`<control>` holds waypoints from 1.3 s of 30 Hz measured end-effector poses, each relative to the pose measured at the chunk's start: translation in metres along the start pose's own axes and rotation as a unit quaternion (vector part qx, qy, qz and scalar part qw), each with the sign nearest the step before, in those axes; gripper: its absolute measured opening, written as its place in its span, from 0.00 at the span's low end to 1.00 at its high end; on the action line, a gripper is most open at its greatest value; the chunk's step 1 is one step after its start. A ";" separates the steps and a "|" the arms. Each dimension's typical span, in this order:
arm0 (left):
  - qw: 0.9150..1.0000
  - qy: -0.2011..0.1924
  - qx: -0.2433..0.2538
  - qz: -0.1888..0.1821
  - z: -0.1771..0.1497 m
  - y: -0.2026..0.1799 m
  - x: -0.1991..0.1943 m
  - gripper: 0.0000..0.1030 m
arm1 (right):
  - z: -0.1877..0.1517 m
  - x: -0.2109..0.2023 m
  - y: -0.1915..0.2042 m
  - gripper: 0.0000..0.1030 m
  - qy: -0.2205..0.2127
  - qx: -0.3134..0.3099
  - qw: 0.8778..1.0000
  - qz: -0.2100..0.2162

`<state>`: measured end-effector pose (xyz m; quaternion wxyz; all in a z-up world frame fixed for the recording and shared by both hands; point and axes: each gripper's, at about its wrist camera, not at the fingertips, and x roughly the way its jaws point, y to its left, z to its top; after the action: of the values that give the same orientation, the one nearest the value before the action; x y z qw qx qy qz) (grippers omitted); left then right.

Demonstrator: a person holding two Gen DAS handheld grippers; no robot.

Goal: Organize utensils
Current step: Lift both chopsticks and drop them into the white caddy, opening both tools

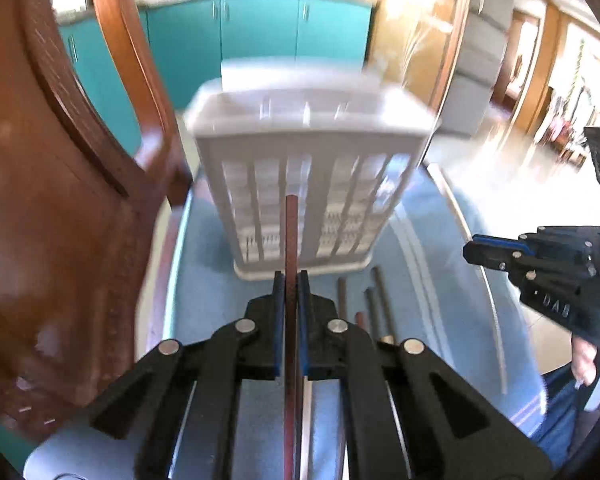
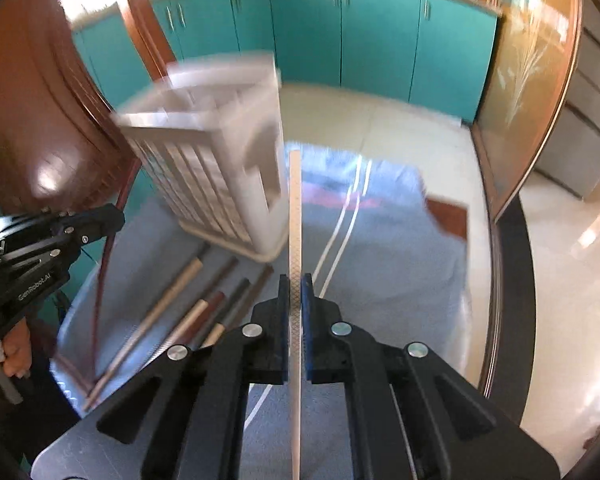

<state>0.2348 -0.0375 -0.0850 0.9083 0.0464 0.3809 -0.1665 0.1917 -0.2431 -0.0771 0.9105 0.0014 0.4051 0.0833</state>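
Note:
My left gripper point(image 1: 291, 280) is shut on a dark red-brown chopstick point(image 1: 291, 236) that points forward at the white slotted utensil basket point(image 1: 308, 184) standing on the blue cloth. My right gripper point(image 2: 296, 282) is shut on a white patterned chopstick point(image 2: 295, 208), held above the cloth just right of the basket point(image 2: 208, 176). Several more chopsticks point(image 2: 188, 300) lie on the cloth in front of the basket; they also show in the left wrist view point(image 1: 374, 304). The right gripper shows at the right of the left view point(image 1: 476, 250), the left gripper at the left of the right view point(image 2: 112, 216).
A blue cloth point(image 2: 400, 264) covers the round table. A wooden chair back point(image 1: 60, 160) stands close on the left. Teal cabinets point(image 2: 380, 36) line the far wall. A wood-framed glass panel point(image 2: 532, 92) is at the right. Pale tiled floor point(image 2: 572, 280) lies beyond the table's edge.

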 end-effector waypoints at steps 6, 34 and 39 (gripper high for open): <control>0.995 -0.094 -0.015 -0.028 0.013 0.005 -0.090 0.07 | 0.005 -0.080 -0.002 0.06 -0.078 0.005 0.997 0.025; 0.974 -0.192 -0.108 0.047 0.100 0.040 -0.058 0.07 | 0.072 -0.043 0.021 0.07 -0.202 0.012 0.979 0.006; 0.974 -0.196 -0.098 0.060 0.095 0.040 -0.049 0.21 | 0.066 -0.057 0.011 0.24 -0.220 0.019 0.975 0.012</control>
<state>0.2805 -0.0071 0.0148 0.9736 -0.0536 0.2068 -0.0799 0.2016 -0.2364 0.0104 0.9761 0.0418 0.1961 0.0842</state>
